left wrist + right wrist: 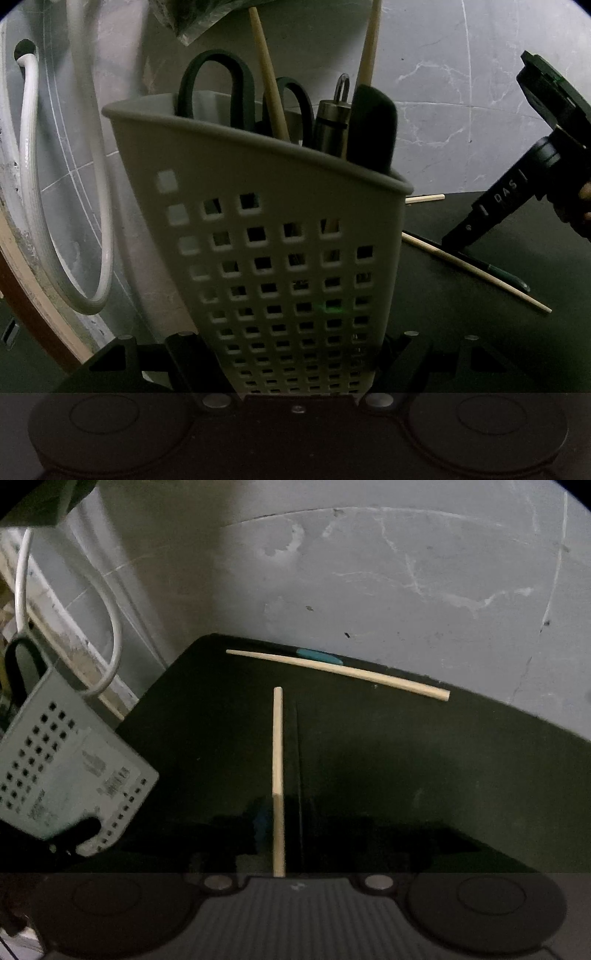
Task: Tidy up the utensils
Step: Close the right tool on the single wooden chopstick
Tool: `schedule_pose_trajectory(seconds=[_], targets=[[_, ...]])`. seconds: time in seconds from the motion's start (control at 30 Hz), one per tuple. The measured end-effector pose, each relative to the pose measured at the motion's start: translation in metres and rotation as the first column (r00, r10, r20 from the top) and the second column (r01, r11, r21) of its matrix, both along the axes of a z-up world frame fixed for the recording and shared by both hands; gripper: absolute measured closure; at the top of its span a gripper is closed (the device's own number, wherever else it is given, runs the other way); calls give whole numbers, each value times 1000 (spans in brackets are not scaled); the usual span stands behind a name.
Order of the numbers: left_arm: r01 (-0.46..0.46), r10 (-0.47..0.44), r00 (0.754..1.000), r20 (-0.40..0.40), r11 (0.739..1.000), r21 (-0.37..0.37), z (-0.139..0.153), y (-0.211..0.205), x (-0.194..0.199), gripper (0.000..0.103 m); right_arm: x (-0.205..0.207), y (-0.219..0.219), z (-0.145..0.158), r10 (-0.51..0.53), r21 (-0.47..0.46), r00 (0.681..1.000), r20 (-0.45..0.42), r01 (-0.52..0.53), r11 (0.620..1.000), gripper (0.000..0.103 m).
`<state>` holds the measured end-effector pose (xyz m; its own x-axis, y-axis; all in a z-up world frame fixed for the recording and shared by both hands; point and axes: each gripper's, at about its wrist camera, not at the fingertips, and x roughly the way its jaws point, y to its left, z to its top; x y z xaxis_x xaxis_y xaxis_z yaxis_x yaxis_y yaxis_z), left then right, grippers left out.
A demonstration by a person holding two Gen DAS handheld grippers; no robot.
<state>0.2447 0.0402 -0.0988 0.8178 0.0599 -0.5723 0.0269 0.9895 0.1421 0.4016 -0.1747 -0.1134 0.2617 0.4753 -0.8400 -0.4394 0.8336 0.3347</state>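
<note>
My left gripper (295,369) is clamped on the base of the grey perforated caddy (280,236), holding it tilted off the left edge of the dark table (461,332); scissors (218,88), two chopsticks, a metal-capped tool and a dark handle already stand in it. My right gripper (291,864) points down at the table with one wooden chopstick (277,746) running straight out along its line. Its fingertips are lost in shadow, so I cannot tell whether the jaws press on the stick or merely stand around it. A second chopstick (343,672) lies near the far edge, crossing a teal-handled utensil (319,656) that sits right at that edge. The risk I see is the thin round stick rolling or pivoting out if my hold is loose or off-centre. Reaching for the far one could also nudge the teal piece off the table. And if I tip the caddy any further, the tall handles may slide out.
</note>
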Motion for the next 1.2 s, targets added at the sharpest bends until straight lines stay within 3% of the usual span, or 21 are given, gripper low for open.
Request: schedule_pose_trajectory(seconds=[0.13,0.2,0.27,0.3,0.37,0.53,0.83,1.2], targets=[[1,-1,1000,0,1000,0,0,0,0,26,0,8,-1,21,-21,1000,-12,-21,1000,51],[1,-1,1000,0,1000,1,0,0,0,26,-3,17,-1,51,-78,999,12,-50,996,57],[1,-1,1000,1,1000,1,0,0,0,26,-6,30,2,90,-186,995,50,-79,979,76],[1,-1,1000,0,1000,0,0,0,0,26,-8,33,2,97,-217,994,57,-83,973,77],[-2,2,1000,-1,1000,-3,0,0,0,26,-7,36,2,95,-220,995,38,-84,972,89],[-4,4,1000,5,1000,-8,-1,0,0,26,-11,51,6,174,-246,985,16,-165,955,90],[3,-3,1000,8,1000,-4,-2,2,-1,26,-18,19,3,56,-54,998,-2,-57,997,91],[7,-7,1000,9,1000,-1,-2,1,-1,26,-27,5,0,-2,34,1000,-20,2,999,90]])
